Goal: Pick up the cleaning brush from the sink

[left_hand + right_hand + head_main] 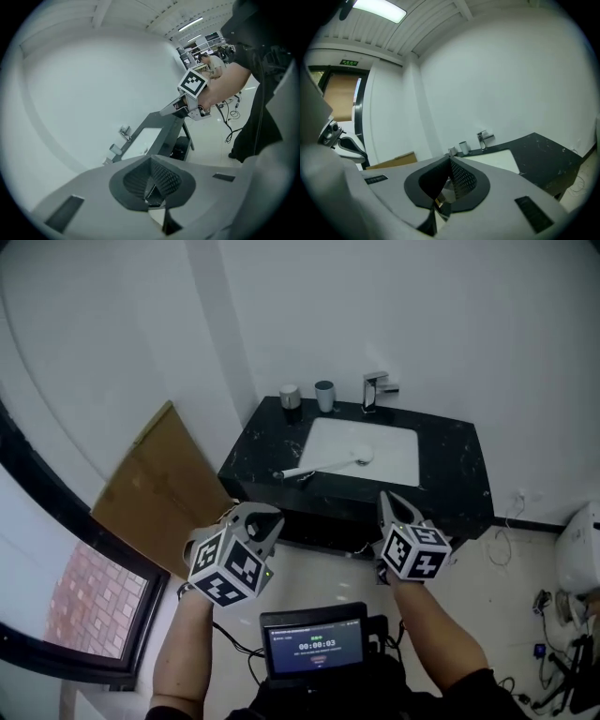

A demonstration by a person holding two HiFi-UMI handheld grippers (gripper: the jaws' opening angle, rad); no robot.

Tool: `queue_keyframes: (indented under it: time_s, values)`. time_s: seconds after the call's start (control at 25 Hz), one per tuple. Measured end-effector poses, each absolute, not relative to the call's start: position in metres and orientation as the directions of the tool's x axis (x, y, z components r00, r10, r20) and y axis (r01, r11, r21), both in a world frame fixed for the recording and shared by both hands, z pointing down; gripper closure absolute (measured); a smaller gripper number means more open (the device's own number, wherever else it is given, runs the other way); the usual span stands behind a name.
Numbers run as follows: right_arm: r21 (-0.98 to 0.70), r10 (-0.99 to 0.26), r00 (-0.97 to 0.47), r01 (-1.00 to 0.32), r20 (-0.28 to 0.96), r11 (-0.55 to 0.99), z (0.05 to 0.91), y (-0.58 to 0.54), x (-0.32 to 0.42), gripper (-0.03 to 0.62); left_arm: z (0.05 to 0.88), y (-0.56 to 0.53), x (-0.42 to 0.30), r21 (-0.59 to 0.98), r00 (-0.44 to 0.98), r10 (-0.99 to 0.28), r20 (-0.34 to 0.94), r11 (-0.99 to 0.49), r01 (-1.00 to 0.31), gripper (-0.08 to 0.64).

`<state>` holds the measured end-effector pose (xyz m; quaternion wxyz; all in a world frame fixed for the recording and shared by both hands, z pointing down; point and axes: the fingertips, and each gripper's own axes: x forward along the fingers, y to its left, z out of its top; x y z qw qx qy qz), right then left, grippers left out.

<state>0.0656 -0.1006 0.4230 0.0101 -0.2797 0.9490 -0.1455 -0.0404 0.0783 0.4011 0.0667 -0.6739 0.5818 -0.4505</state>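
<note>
Both claws, the left gripper (257,521) and the right gripper (391,506), are pressed together and empty, short of the white rectangular sink (392,442). Ahead, the white long-handled cleaning brush (328,463) lies across it. Approach stage, I judge: reach forward, spread one.

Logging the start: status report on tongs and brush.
Left tongs and right tongs shut, empty. Cleaning brush lies in sink, handle over rim, untouched. Nothing blocks it.
</note>
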Motion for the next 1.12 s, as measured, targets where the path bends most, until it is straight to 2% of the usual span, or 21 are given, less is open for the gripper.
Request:
queue_keyframes:
  time_s: [0.32,0.64,0.84,0.96,1.04,1.12]
  values:
    - [-0.256,-0.577,-0.807,-0.588,0.124,0.768,0.389,-0.130,-0.113,0.592,0.384,0.033,-0.230,-0.653,-0.054,-0.825,0.562,-0.403,-0.642,0.554]
    - [-0.312,-0.619,-0.762,-0.645,0.192,0.698,0.399,-0.227,-0.218,0.592,0.381,-0.083,-0.357,-0.800,-0.126,-0.837,0.533,-0.450,-0.397,0.552]
    - [-0.302,-0.667,-0.696,-0.717,0.266,0.628,0.411,-0.290,-0.270,0.592,0.390,-0.163,-0.423,-0.825,-0.087,-0.846,0.526,-0.484,-0.292,0.551]
    - [-0.282,-0.696,-0.629,-0.778,0.347,0.562,0.436,-0.322,-0.295,0.592,0.403,-0.207,-0.452,-0.829,-0.019,-0.848,0.529,-0.512,-0.223,0.517]
    - [-0.272,-0.713,-0.575,-0.818,0.401,0.507,0.452,-0.345,-0.306,0.592,0.409,-0.240,-0.467,-0.816,0.059,-0.854,0.517,-0.513,-0.265,0.517]
    - [-0.289,-0.710,-0.527,-0.850,0.467,0.441,0.472,-0.359,-0.316,0.592,0.414,-0.266,-0.479,-0.719,0.165,-0.839,0.518,-0.532,-0.447,0.517]
